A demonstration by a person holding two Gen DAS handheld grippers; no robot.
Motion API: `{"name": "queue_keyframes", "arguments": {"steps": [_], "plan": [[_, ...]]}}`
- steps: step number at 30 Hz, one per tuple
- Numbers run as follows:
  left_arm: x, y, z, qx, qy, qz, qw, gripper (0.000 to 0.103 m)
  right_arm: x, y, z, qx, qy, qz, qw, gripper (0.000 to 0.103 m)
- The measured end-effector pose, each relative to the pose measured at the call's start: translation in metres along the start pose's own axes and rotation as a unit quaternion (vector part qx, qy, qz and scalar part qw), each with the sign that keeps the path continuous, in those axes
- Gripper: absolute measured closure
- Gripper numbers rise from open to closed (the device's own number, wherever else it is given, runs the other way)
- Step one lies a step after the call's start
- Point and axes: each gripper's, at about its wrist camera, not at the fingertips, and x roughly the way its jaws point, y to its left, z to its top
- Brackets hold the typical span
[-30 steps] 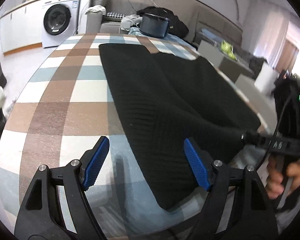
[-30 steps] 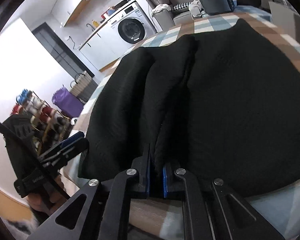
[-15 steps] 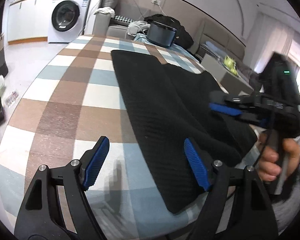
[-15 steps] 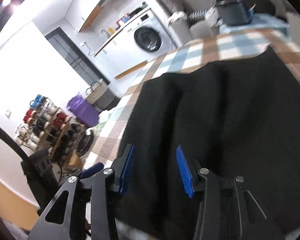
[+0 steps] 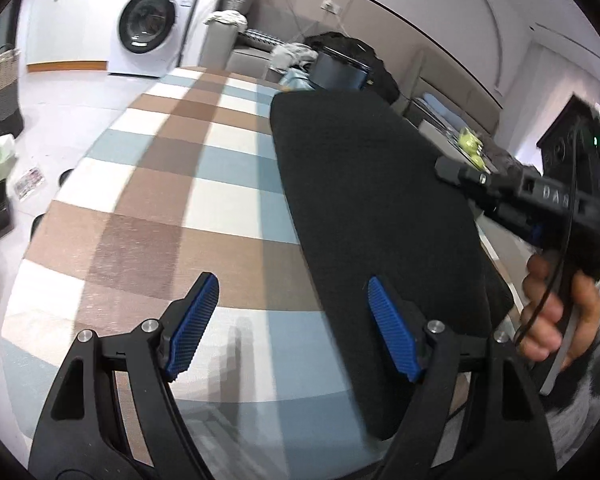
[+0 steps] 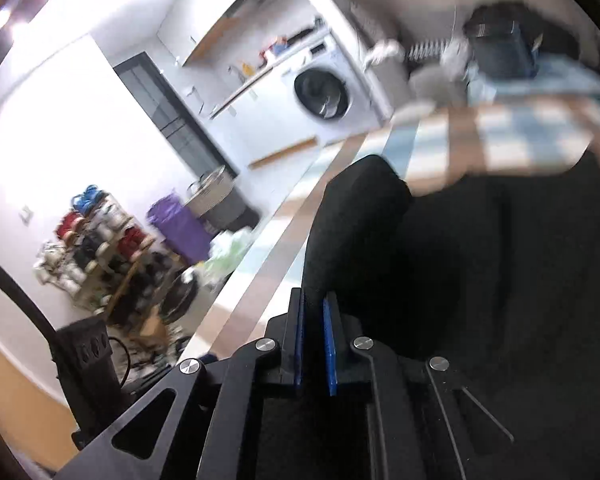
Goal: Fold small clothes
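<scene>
checked counter (image 5: pixel 148 216) lies bare left of the black garment (image 5: pixel 364 200), giving the wide-open left hand-held gripper (image 5: pixel 292 320) free passage. the right hand-held gripper (image 5: pixel 480 188) hangs over the garment's right edge; a dark container (image 5: pixel 340 72) blocks the far end.

Left gripper (image 5: pixel 290 320) hangs with its jaws spread wide, nothing between them. Right gripper (image 6: pixel 314 308), gripped by a bare hand (image 5: pixel 556 312), has just been closing, jaws nearly together.
</scene>
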Motion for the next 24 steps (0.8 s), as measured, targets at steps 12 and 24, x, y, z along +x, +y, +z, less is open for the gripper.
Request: {"name": "queue_keyframes", "arguments": {"steps": [12,24], "plan": [[0.019,-0.013,-0.025,0.041,0.052,0.007,0.9978,0.028,0.028,-0.045,-0.035,0.045,0.097,-0.019,0.994,0.07],[0.006,-0.022,-0.04,0.054,0.051,-0.018,0.9971,0.028,-0.03,-0.02,-0.127,0.0,0.105,0.039,0.994,0.066]]}}
